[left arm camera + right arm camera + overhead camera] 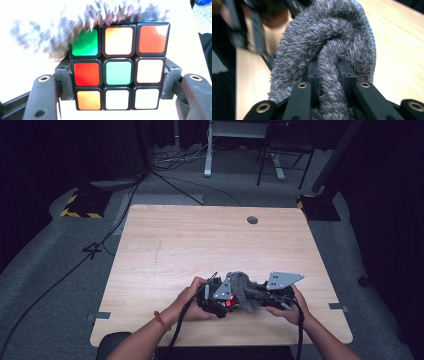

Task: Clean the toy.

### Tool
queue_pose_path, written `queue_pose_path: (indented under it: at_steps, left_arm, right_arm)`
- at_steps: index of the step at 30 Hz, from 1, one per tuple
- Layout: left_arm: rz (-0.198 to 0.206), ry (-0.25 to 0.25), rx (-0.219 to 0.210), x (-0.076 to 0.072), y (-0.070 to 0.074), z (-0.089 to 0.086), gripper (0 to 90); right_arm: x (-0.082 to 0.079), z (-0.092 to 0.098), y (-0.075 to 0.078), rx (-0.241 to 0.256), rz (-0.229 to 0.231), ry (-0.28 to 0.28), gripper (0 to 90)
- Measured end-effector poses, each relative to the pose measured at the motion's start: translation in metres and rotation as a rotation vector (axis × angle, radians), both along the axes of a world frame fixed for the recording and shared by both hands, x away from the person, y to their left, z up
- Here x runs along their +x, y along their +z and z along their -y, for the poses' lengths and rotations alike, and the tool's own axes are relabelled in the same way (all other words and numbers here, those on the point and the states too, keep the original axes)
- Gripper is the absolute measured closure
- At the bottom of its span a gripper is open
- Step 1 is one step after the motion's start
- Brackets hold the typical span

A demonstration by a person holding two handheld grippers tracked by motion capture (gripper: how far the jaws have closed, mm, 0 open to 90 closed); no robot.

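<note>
My left gripper (118, 82) is shut on a Rubik's cube (118, 67), its jaws pressing the cube's left and right sides; the facing side shows green, orange, red and white stickers. A grey fluffy cloth (329, 47) is pinched between the jaws of my right gripper (329, 75), bunched into a fold. In the left gripper view the cloth (75, 27) lies blurred against the cube's top edge. From above, both grippers meet near the table's front edge: the left gripper (220, 297), the cloth (242, 287) between them, and the right gripper (260, 296).
The wooden table (200, 240) has a round cable hole (252, 220) at the back right. Cables run over the grey floor (60, 280) to the left, and desk legs (207, 155) stand behind the table.
</note>
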State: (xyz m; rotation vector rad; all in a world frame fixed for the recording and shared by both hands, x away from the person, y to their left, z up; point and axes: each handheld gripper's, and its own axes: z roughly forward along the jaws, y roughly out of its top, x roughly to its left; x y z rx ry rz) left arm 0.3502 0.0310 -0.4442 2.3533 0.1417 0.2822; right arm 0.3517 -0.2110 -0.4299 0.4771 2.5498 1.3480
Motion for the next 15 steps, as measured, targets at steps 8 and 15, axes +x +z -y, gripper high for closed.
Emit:
queue_pose_path:
  at_steps: [8, 15]
  left_arm:
    - [0.007, 0.009, -0.017, -0.001, 0.006, -0.006, 33.6]
    - [0.012, 0.011, 0.027, -0.001, 0.001, 0.002, 33.6]
  right_arm:
    - [0.002, 0.007, -0.012, -0.061, -0.061, -0.001, 75.6]
    - [-0.011, -0.003, 0.007, 0.052, 0.002, 0.061, 75.6]
